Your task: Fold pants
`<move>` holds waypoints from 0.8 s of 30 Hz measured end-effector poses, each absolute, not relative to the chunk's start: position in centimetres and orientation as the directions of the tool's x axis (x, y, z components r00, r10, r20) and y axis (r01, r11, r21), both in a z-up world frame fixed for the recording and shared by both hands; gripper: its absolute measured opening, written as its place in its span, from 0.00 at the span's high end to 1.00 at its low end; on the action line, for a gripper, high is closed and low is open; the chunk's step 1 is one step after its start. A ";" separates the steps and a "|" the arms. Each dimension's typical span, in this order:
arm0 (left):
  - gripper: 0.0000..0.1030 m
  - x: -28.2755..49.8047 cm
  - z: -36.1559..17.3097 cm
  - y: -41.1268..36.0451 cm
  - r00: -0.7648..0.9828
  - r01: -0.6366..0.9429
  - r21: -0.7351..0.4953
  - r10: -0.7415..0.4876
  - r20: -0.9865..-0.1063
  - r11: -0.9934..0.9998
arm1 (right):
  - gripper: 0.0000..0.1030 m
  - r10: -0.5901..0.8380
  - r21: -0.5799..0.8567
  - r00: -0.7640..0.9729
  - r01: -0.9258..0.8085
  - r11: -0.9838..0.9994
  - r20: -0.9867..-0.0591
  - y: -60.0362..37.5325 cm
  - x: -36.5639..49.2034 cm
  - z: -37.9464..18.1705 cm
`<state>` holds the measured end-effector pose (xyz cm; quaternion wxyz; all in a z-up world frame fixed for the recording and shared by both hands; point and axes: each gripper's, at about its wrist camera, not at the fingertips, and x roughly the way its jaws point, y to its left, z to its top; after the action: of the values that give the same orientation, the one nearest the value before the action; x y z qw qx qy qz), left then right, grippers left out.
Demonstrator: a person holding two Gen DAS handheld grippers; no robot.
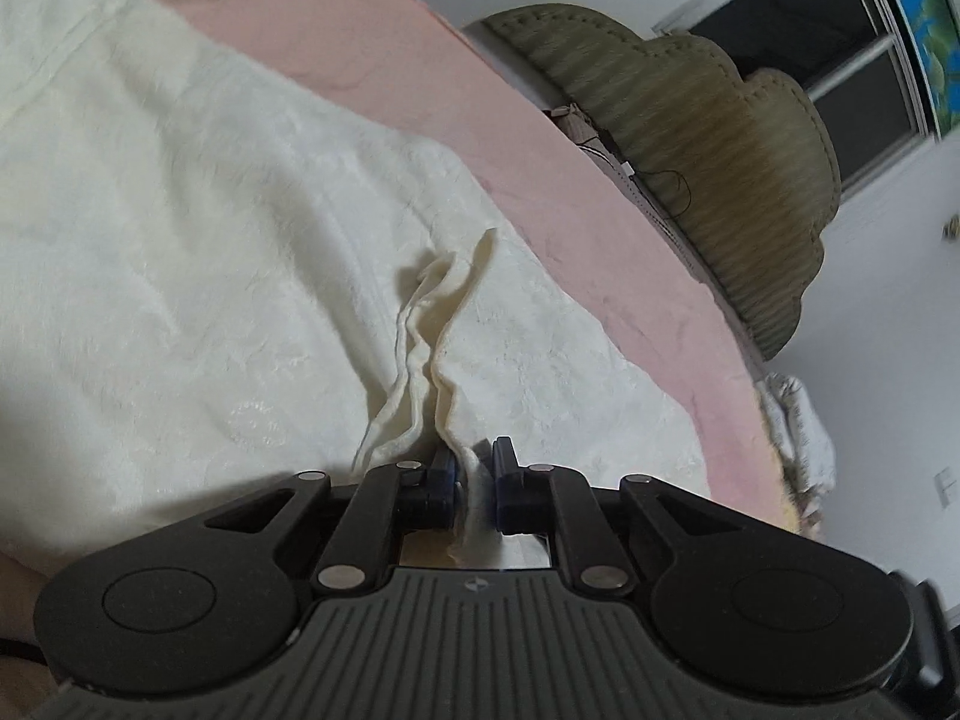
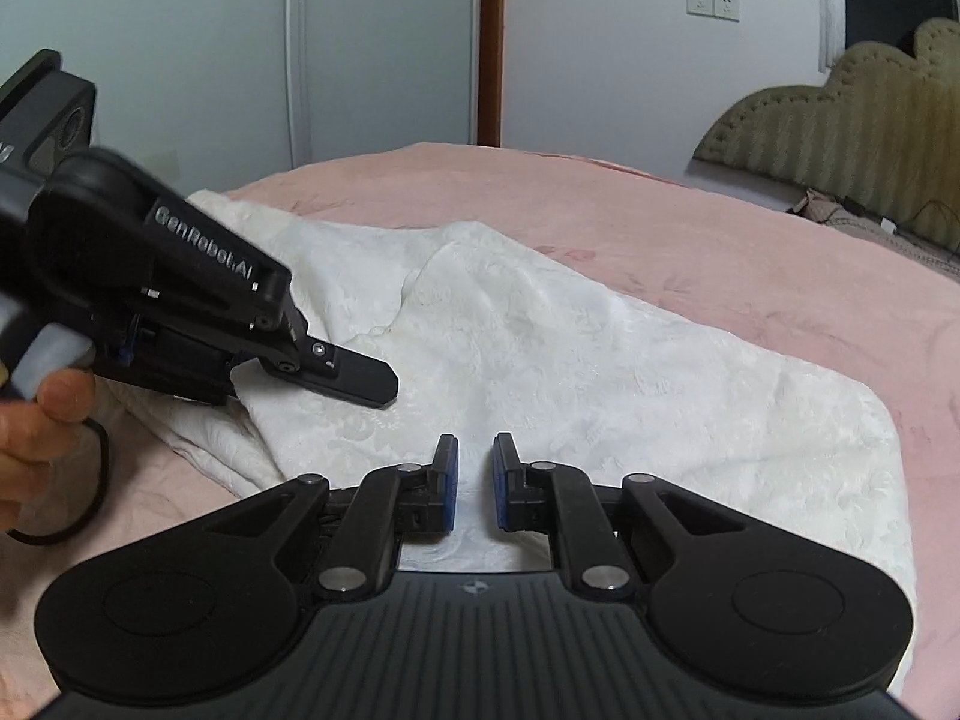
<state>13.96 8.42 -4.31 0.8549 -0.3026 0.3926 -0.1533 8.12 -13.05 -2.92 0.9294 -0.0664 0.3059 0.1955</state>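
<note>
The white textured pants [image 2: 570, 360] lie spread on the pink bedspread [image 2: 690, 228]. In the left wrist view my left gripper [image 1: 475, 468] is shut on a bunched fold of the pants [image 1: 180, 228], with the edge of the cloth [image 1: 432, 324] rising in a ridge ahead of the fingers. The left gripper also shows in the right wrist view [image 2: 360, 381], low over the pants' left side. My right gripper [image 2: 475, 468] hovers over the near edge of the pants with its jaws a little apart and nothing between them.
An olive padded headboard [image 2: 852, 138] stands at the far right, with cables [image 2: 840, 210] at its base. A wall with sockets [image 2: 714, 3] and a wardrobe [image 2: 240, 60] lie beyond the bed. A window [image 1: 840, 60] shows in the left wrist view.
</note>
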 end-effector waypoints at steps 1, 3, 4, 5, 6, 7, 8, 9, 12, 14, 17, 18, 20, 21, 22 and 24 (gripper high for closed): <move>0.85 13.8 -4.3 8.1 0.649 0.029 -0.623 -0.489 -0.583 0.782 | 0.88 0.319 -0.007 0.738 -0.402 0.916 -0.595 -13.1 8.1 -2.9; 0.84 13.7 -4.2 7.6 0.657 0.041 -0.597 -0.472 -0.588 0.801 | 0.88 0.300 -0.037 0.752 -0.395 0.918 -0.587 -12.7 7.8 -3.3; 0.83 13.6 -4.1 7.4 0.661 0.046 -0.587 -0.465 -0.589 0.809 | 0.88 0.287 -0.063 0.759 -0.395 0.917 -0.585 -12.4 7.6 -3.4; 0.79 13.6 -4.0 7.3 0.662 0.047 -0.580 -0.460 -0.591 0.813 | 0.88 0.271 -0.094 0.766 -0.395 0.914 -0.583 -12.1 7.4 -3.5; 0.78 13.4 -4.1 7.3 0.664 0.047 -0.577 -0.457 -0.592 0.816 | 0.88 0.259 -0.119 0.771 -0.395 0.911 -0.582 -11.9 7.5 -3.5; 0.78 13.3 -4.2 7.1 0.665 0.048 -0.573 -0.454 -0.593 0.818 | 0.88 0.250 -0.138 0.775 -0.396 0.908 -0.581 -11.7 7.6 -3.5; 0.78 13.1 -4.2 7.1 0.667 0.052 -0.566 -0.450 -0.593 0.823 | 0.88 0.242 -0.151 0.778 -0.395 0.906 -0.580 -11.6 7.7 -3.6; 0.78 13.0 -4.2 7.0 0.669 0.057 -0.557 -0.445 -0.595 0.829 | 0.88 0.239 -0.158 0.779 -0.395 0.905 -0.579 -11.5 7.8 -3.7; 0.75 12.9 -3.9 6.6 0.675 0.071 -0.520 -0.425 -0.603 0.851 | 0.88 0.248 -0.139 0.774 -0.395 0.908 -0.583 -11.7 8.0 -3.8; 0.75 12.8 -3.5 6.1 0.680 0.083 -0.489 -0.408 -0.610 0.868 | 0.88 0.261 -0.113 0.768 -0.396 0.911 -0.585 -12.1 8.0 -3.7; 0.71 12.5 -2.8 5.6 0.693 0.099 -0.429 -0.372 -0.618 0.898 | 0.87 0.271 -0.090 0.762 -0.395 0.914 -0.588 -12.3 8.1 -3.6; 0.65 12.3 -2.6 5.5 0.701 0.100 -0.410 -0.356 -0.617 0.907 | 0.87 0.273 -0.087 0.762 -0.395 0.915 -0.588 -12.3 8.1 -3.6; 0.45 11.9 -2.2 5.4 0.725 0.092 -0.366 -0.314 -0.613 0.926 | 0.87 0.275 -0.083 0.760 -0.395 0.915 -0.589 -12.4 8.2 -3.5; 0.40 11.7 -2.0 5.3 0.740 0.078 -0.333 -0.279 -0.612 0.940 | 0.87 0.276 -0.080 0.759 -0.395 0.915 -0.589 -12.5 8.2 -3.5; 0.34 11.4 -1.8 5.3 0.756 0.066 -0.300 -0.244 -0.608 0.952 | 0.87 0.279 -0.075 0.758 -0.395 0.916 -0.589 -12.5 8.3 -3.5; 0.34 11.3 -1.5 5.4 0.776 0.059 -0.254 -0.204 -0.597 0.966 | 0.87 0.286 -0.062 0.755 -0.395 0.916 -0.590 -12.7 8.3 -3.5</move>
<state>11.27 5.43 -1.49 0.9357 -0.1110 0.3274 -0.0701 8.34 -12.74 -3.45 0.9323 -0.0918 0.2984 0.1827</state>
